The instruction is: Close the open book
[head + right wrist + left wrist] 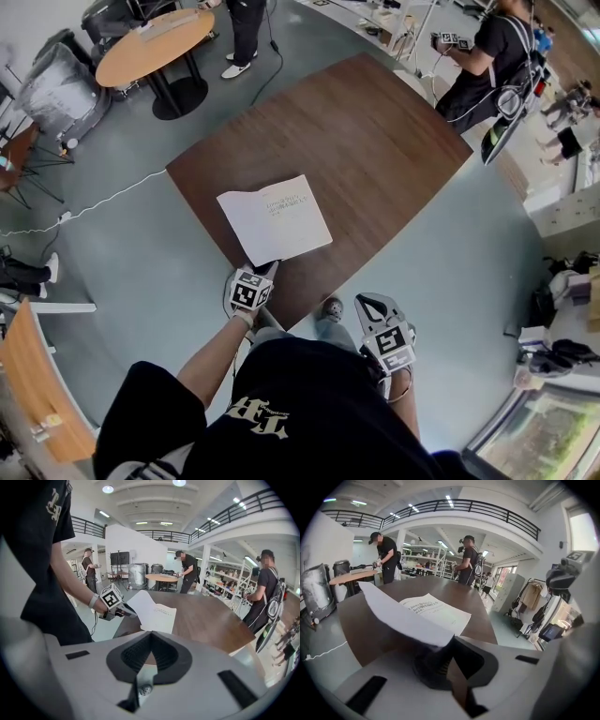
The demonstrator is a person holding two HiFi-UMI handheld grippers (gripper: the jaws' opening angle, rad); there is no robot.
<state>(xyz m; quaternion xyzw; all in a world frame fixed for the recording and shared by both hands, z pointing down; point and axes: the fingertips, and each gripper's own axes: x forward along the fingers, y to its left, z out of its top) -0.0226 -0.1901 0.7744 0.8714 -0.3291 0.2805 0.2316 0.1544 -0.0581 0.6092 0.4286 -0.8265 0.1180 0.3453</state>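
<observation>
Fingers of left gripper (266, 272) clamped on a raised page (398, 616) of the book (281, 220), lying open at the tabletop's (375, 141) near edge. Right gripper (369, 302) fingers together, empty, off the tabletop.

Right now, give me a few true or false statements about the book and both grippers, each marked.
1. The left gripper is shut on a page of the book. True.
2. The right gripper also grips the book. False: its jaws are together on nothing, away from the book.
3. The book lies on the brown table. True.
4. The book is fully closed. False: one page is lifted and a printed page shows beneath.
</observation>
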